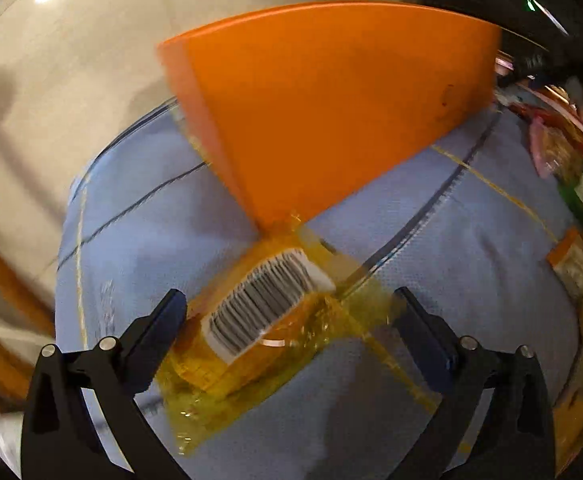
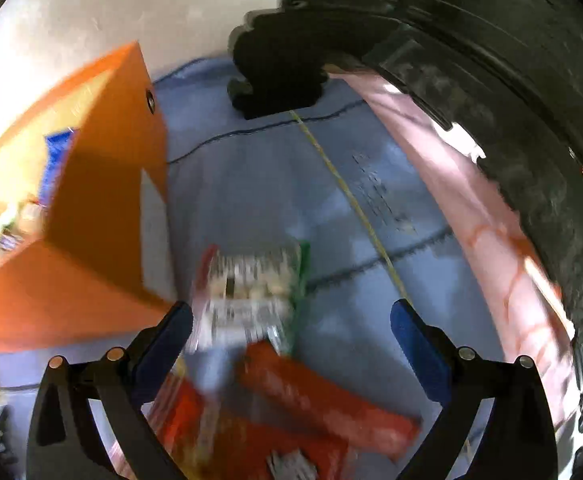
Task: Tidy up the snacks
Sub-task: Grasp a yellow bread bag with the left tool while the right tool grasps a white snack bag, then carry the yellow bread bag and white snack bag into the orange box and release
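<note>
- Hovering over a yellow snack packet (image 1: 259, 328), the left gripper (image 1: 291, 308) has its fingers spread wide, one each side of the packet, not touching it as far as the blur shows.
- Packet lies flat on the blue cloth (image 1: 431, 260), barcode label facing up, its far end right by the near corner of the orange box (image 1: 331, 100).
- Orange box stands on the cloth w/ its outer walls facing the left cam; inside not visible from there.
- More snack packs (image 1: 571, 184) sit at the right edge of the left view, blurred, can't tell what kind.
- Right gripper (image 2: 291, 316) also wide open, nothing clamped; a green-edged pack (image 2: 255, 292) lies on the cloth btwn its fingers, slightly fwd of the tips.
- Red packets (image 2: 319, 408) lie closer in, under the right gripper, overlapping each other; heavy motion blur.
- Right view looks into the orange box's open top: a blue item (image 2: 57, 160) and some small packs inside, details unclear.
- A dark bulky object (image 2: 283, 52) sits at the far end of the cloth; dark textured sleeve (image 2: 531, 120) fills the right side of that view.
</note>
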The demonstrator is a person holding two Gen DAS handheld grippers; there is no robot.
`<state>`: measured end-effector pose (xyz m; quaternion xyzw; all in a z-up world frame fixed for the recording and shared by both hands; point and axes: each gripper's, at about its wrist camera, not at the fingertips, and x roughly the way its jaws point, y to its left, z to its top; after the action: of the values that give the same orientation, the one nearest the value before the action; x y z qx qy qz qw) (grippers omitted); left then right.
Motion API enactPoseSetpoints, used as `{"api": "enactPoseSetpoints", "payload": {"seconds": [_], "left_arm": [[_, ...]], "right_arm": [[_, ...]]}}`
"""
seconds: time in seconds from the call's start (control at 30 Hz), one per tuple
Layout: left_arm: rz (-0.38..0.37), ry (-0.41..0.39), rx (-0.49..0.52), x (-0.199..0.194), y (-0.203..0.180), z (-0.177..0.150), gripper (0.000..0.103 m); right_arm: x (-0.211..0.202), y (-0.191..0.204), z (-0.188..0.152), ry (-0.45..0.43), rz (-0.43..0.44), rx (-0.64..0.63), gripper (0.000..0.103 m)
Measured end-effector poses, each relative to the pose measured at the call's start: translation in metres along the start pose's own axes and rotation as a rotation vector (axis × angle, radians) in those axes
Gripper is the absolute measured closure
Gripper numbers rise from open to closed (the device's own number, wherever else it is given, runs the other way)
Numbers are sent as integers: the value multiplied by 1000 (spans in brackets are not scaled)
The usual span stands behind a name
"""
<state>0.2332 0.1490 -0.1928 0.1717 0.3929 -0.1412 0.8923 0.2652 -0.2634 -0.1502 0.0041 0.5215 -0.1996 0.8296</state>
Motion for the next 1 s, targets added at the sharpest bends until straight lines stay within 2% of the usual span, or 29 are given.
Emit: {"api": "enactPoseSetpoints", "payload": {"seconds": [0.03, 0.1, 0.17, 0.2, 0.23, 0.27, 0.3, 0.37, 0.43, 0.47, 0.6, 0.73, 0.83, 0.9, 1.0], "left_arm": [[20, 6, -31, -1, -2, -3, 4], [59, 15, -72, -3, -7, -5, 4], [76, 26, -121, -4, -6, -7, 4], [82, 37, -162, -4, -5, -8, 5], [83, 41, -189, -5, -4, -7, 10], [94, 39, -216, -6, -6, -6, 30], [101, 31, -235, -8, -7, -3, 36], [108, 51, -292, -11, -5, -1, 39], [89, 51, -330, -15, -4, 0, 42], [84, 53, -341, -18, -8, 4, 49], [59, 42, -427, -34, -2, 1, 52], [81, 52, -507, -50, 11, -2, 54], [152, -1, -517, -84, 10, 6, 54], [149, -41, -523, -107, 6, 13, 54], [170, -76, -471, -133, -4, 41, 54]], "right_arm": [[5, 11, 1, -14, -7, -45, 4], [13, 22, 1, -16, -79, -121, 4], [25, 24, -1, 35, -78, -151, 9], [23, 20, -4, 28, -42, -124, 19], [21, 17, -4, 39, 22, -104, 42], [19, 16, -5, 45, 43, -88, 50], [15, 16, -7, 47, 6, -83, 52], [10, 18, -12, 41, 6, -95, 57], [-1, 17, -18, 22, 3, -109, 58], [-6, 15, -20, 14, 3, -110, 58], [-31, 4, -25, -16, 15, -117, 58], [-63, -8, -23, -79, 34, -140, 58], [-99, -12, -24, -153, 63, -158, 58], [-120, -12, -24, -188, 90, -169, 58], [-140, -4, -14, -238, 139, -195, 58]]}}
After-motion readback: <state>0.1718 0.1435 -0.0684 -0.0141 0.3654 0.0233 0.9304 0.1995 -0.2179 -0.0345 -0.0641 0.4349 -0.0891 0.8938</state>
